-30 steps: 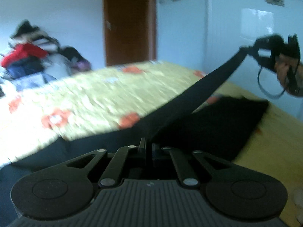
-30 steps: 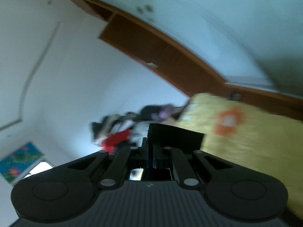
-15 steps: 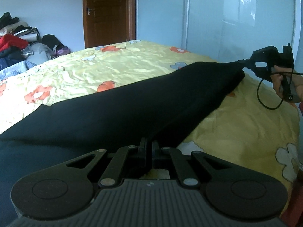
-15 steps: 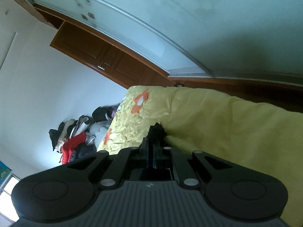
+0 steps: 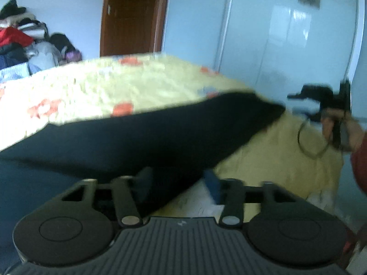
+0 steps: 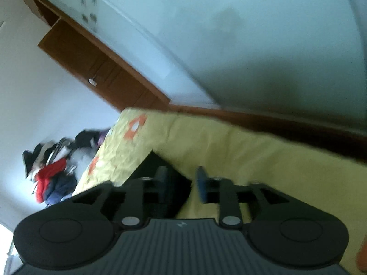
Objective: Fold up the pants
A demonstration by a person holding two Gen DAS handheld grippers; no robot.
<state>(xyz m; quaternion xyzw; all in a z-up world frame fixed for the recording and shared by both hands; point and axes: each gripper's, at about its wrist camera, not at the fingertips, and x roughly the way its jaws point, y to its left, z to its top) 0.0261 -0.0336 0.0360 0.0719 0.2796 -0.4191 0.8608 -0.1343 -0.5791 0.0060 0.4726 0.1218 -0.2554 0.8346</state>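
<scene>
Yellow bedding with orange and pale flowers covers the bed [image 5: 96, 91], which fills the middle of both views and is creased all over. Behind it stands a brown wooden door [image 5: 133, 16], and to the right of the door a run of pale glossy wardrobe panels [image 5: 286, 34] with dark flower motifs along the top. A heap of clothes [image 5: 20, 43], red, dark blue, grey and black, is piled against the white wall at the far left end of the bed. The black pants [image 5: 146, 137] lie across the bedding in a long band, from the near left corner toward the right edge of the mattress. The left gripper [image 5: 177, 178] has just been opening; its jaws stand apart with the near edge of the pants between them, and the pads do not seem to press the cloth, though blur makes this hard to judge. The right gripper [image 6: 181, 183] has likewise just been opening, with a corner of the pants [image 6: 158, 171] lying between its spread jaws, unclamped. In the left view the right gripper [image 5: 296, 96] is held by a hand [image 5: 346, 130] just off the pants' far end, a dark cord looping below it.
</scene>
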